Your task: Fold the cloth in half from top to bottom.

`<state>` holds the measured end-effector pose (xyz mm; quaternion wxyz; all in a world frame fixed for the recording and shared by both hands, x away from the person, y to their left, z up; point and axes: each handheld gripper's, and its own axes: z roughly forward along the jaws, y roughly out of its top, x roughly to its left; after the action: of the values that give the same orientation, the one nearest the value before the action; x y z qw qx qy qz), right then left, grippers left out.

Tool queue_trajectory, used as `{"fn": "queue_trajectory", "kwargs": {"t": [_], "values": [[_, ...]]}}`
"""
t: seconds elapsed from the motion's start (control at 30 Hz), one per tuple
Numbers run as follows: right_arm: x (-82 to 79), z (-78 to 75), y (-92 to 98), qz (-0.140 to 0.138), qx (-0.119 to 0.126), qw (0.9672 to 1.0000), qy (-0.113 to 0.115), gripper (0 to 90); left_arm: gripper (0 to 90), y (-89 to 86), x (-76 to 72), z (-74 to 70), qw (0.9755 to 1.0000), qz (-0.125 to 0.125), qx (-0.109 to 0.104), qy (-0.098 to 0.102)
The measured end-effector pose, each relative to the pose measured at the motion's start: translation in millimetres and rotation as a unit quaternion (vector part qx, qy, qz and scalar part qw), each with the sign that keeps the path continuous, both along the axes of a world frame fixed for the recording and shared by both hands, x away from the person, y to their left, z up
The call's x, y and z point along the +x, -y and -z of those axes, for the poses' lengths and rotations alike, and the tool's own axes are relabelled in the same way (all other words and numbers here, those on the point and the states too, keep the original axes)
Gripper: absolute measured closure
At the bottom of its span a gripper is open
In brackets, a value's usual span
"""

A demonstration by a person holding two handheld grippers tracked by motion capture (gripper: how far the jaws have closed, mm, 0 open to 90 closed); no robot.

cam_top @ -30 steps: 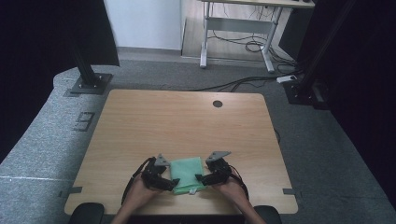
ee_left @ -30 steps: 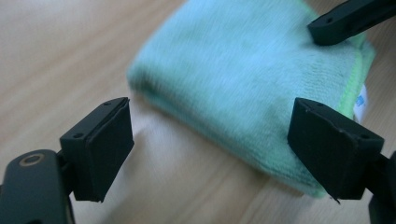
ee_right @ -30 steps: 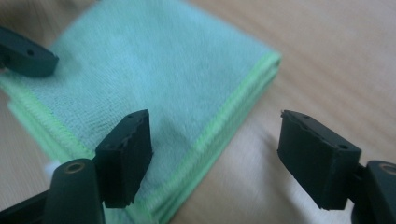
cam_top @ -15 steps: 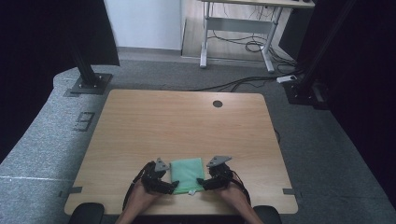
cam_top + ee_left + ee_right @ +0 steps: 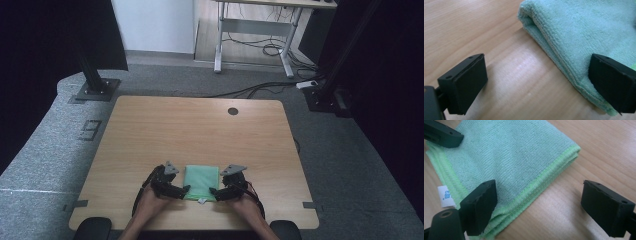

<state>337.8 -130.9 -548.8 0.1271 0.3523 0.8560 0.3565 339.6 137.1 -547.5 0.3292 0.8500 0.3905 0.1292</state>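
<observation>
Since the earlier frames both hands have drawn back toward the bottom edge of the high view, and the cloth now lies flat and folded between them instead of being held at its corners. The jaws of both grippers have just been opening, and neither pair presses on the cloth.

In the high view the cloth sits low in the frame, near the front edge of the desk, a little left of centre. The left gripper is at the cloth's lower left corner and the right gripper at its lower right corner, each pointing inward.

In the left gripper view the left gripper is spread wide: one jaw stands over bare wood at lower left, the other at lower right over the cloth's folded edge, with wood showing in the gap.

In the right gripper view the right gripper is spread too. Its left jaw is over the cloth's stitched edge, its right jaw over bare desk. A small white tag sticks out at the cloth's corner at the left edge, and a jaw of the left gripper shows at upper left.
</observation>
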Motion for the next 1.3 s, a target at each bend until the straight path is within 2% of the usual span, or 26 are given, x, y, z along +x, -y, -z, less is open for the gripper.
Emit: {"fn": "queue_trajectory", "kwargs": {"t": [0.37,0.8,1.3], "values": [[14.4,1.4,-1.8,0.019,0.005,0.9998,0.006,13.5,0.9,-2.1,16.8,1.4,0.9998,-0.016,-0.005,0.005],[42.8,2.5,-4.8,0.035,0.010,0.9993,0.011,13.5,0.4,-4.1,42.0,1.7,0.9995,-0.032,-0.006,0.005],[68.3,4.1,-7.5,0.048,0.018,0.9985,0.018,13.5,0.4,-5.7,67.9,1.5,0.9987,-0.050,-0.007,0.005]]}}
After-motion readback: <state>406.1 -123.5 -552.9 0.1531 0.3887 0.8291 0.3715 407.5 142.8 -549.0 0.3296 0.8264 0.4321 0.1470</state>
